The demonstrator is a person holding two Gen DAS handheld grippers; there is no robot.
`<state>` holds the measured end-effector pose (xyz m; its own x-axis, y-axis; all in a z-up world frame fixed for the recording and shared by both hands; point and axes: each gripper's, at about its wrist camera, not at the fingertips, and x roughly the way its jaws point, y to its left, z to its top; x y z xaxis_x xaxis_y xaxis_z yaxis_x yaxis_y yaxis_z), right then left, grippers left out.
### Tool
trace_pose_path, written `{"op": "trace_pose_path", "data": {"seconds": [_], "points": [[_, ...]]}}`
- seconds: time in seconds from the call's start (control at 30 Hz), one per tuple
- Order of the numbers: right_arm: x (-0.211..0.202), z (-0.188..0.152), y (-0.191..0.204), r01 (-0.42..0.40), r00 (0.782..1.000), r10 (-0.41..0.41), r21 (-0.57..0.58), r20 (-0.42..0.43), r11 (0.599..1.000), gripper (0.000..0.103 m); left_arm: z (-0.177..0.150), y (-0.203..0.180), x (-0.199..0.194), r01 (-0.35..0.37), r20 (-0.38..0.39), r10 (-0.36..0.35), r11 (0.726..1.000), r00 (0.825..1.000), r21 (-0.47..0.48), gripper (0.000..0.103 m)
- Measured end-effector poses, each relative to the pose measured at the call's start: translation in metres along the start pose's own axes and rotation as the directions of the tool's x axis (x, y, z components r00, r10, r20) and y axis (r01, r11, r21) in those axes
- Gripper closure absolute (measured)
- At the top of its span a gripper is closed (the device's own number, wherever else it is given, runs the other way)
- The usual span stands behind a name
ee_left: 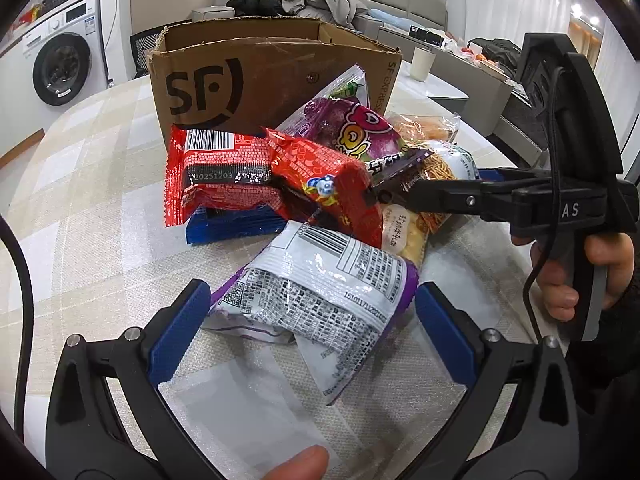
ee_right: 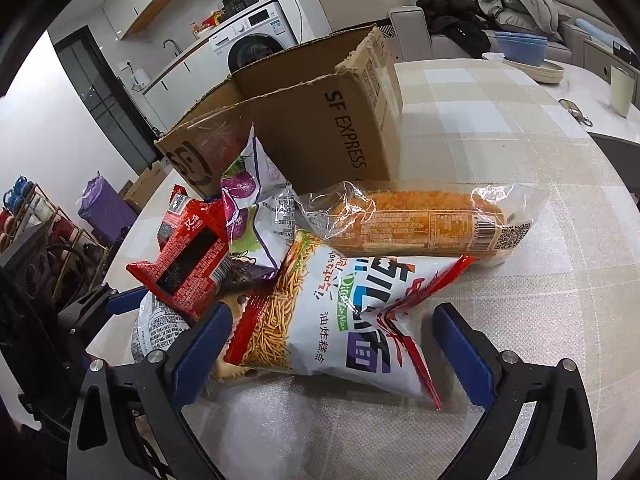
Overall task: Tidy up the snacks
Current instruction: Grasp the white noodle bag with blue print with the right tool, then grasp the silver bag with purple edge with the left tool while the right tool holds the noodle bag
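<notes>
**Two Claws at the Snack Pile**

A heap of snack bags lay on the pale checked tablecloth (ee_left: 92,208), just in front of a brown cardboard box with black "SF" letters (ee_left: 248,76). The box stood open at the far side of the heap.

The left gripper (ee_left: 312,328) had its two blue pads spread wide apart. It was released and held nothing. Between the pads lay a white and purple crinkly snack bag with black print (ee_left: 320,284), near the camera. The pads did not touch it.

Farther off, a shiny red snack packet with a barcode (ee_left: 224,168) sat on a flat blue packet (ee_left: 236,224). A second red packet with a little cartoon face (ee_left: 336,188) leaned beside it. Behind them a purple bag with a pink cartoon bear (ee_left: 352,128) rested against the box.

The right gripper (ee_right: 332,344) was spread wide too and gripped nothing. Between its blue pads lay a big white bag with a picture of thin fried noodle sticks (ee_right: 340,320). Just beyond that bag was a long clear plastic bag of orange crunchy snack (ee_right: 416,220), lying sideways near the box.

In the left camera's view, the right gripper reached in from the right, held by a hand (ee_left: 576,276).
</notes>
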<state>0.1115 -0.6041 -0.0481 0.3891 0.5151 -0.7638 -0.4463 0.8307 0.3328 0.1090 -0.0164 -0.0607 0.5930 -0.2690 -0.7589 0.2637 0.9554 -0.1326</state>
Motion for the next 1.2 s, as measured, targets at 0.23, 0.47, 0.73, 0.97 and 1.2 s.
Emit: {"op": "trace_pose_path", "data": {"seconds": [0.23, 0.47, 0.73, 0.97, 1.2], "points": [[-0.004, -0.002, -0.001, -0.023, 1.000, 0.023, -0.001, 0.008, 1.000, 0.018, -0.003, -0.003, 0.003, -0.015, -0.014, 0.015, 1.000, 1.000, -0.002, 0.001], [-0.012, -0.007, -0.006, -0.042, 0.999, 0.041, 0.006, 0.028, 0.999, 0.036, -0.003, 0.000, 0.009, -0.015, -0.025, 0.014, 1.000, 1.000, -0.012, 0.001], [-0.025, -0.015, -0.006, -0.054, 0.997, 0.054, -0.005, 0.052, 0.999, 0.038, -0.003, 0.000, 0.010, -0.013, -0.026, 0.012, 1.000, 1.000, -0.017, 0.001], [-0.040, -0.022, -0.005, -0.076, 0.992, 0.078, -0.018, 0.102, 0.997, 0.038, -0.006, 0.001, 0.011, -0.016, -0.029, 0.015, 1.000, 0.999, -0.021, 0.001], [-0.046, -0.023, -0.001, -0.090, 0.988, 0.094, -0.037, 0.120, 0.995, 0.038, -0.007, 0.002, 0.006, 0.009, -0.011, -0.009, 1.000, 1.000, -0.028, 0.005]]}}
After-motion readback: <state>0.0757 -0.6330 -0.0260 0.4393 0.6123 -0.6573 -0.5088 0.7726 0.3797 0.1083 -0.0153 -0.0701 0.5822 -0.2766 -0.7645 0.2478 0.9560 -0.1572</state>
